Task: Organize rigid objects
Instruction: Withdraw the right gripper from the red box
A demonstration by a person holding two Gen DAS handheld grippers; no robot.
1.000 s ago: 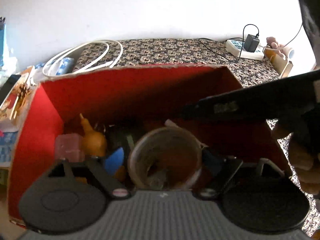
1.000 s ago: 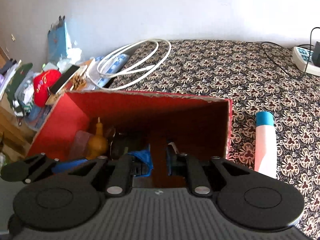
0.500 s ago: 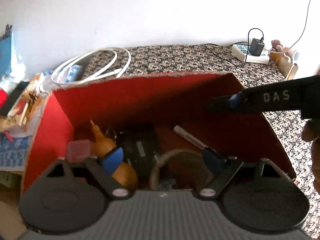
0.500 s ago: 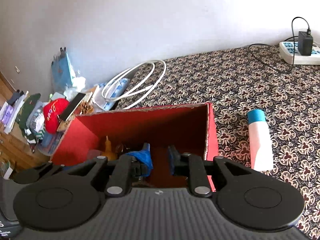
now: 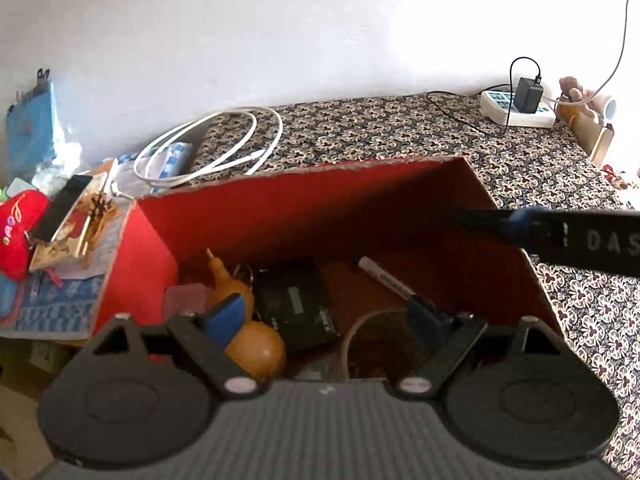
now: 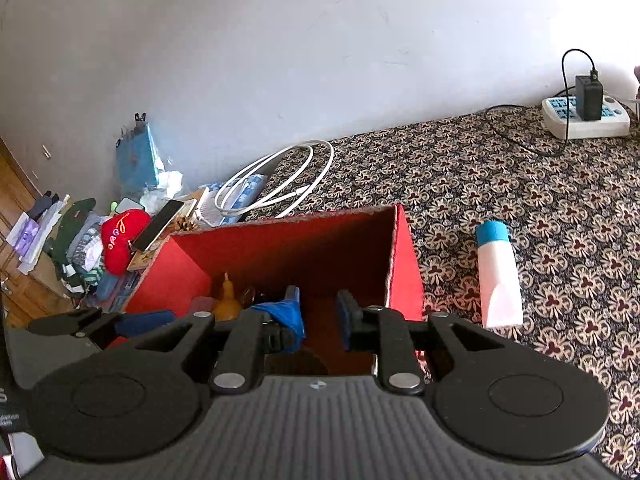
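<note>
Through the left wrist camera, our left gripper (image 5: 326, 318) stood wide open with nothing between its fingers, poised over the red box (image 5: 320, 200). Beyond the left finger lay a yellow gourd (image 5: 252, 344) and a pink case (image 5: 186, 298); between the fingers sat a black device (image 5: 296, 308); just past the right finger a marker (image 5: 384, 276) lay at an angle, and under that finger a round jar (image 5: 380, 344) showed its rim. We judged that dipping back in from here could snag the jar rim or knock the gourd over, since the finger ends sat close above both. Our right gripper crossed the view beyond the right finger, so the two tools could collide over the box.

Through the right wrist camera, our right gripper (image 6: 318, 316) had its jaws opening, with only a narrow gap and nothing between them. It hung over the box's near right corner. A white bottle (image 6: 500, 280) with a blue cap lay on the patterned cloth (image 6: 540, 200), well to the right of the fingers, not yet boxed. We judged that such a narrow gap would not clear the bottle, and a round bottle lying flat could roll away if nudged.
</note>
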